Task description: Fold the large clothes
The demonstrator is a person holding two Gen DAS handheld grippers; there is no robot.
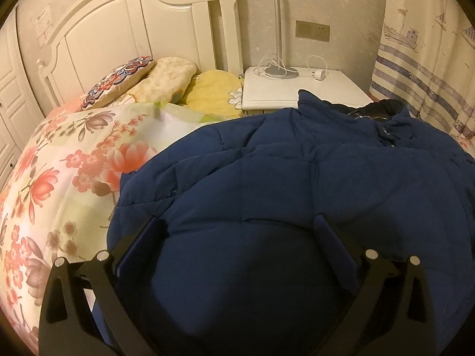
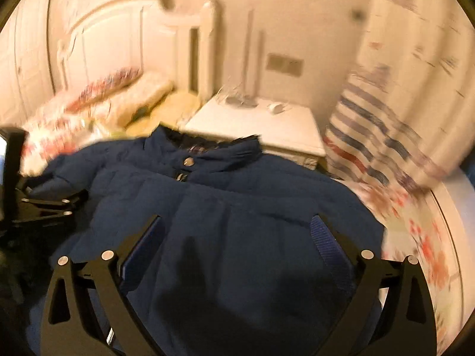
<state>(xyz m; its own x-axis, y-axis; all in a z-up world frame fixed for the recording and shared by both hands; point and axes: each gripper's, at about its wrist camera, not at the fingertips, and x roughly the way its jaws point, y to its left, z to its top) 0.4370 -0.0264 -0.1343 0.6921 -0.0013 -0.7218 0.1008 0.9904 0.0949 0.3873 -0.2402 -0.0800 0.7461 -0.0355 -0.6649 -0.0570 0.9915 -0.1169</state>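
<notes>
A navy quilted puffer jacket (image 1: pixel 297 178) lies spread on the floral bedspread (image 1: pixel 59 163), collar toward the nightstand. My left gripper (image 1: pixel 237 225) is open above the jacket's lower part, fingers apart, holding nothing. In the blurred right wrist view the same jacket (image 2: pixel 222 207) shows with its collar snap (image 2: pixel 187 162) facing up. My right gripper (image 2: pixel 237 225) is open above the jacket's lower front, empty. The left gripper (image 2: pixel 47 204) shows at the left edge of the right wrist view, over the jacket's left sleeve.
A white nightstand (image 1: pixel 302 95) with a lamp base and a cable stands beyond the collar. Pillows (image 1: pixel 166 80) lie against the white headboard (image 1: pixel 133 29). A striped curtain (image 1: pixel 424 74) hangs at the right. The bed's right edge (image 2: pixel 445 222) is close to the jacket.
</notes>
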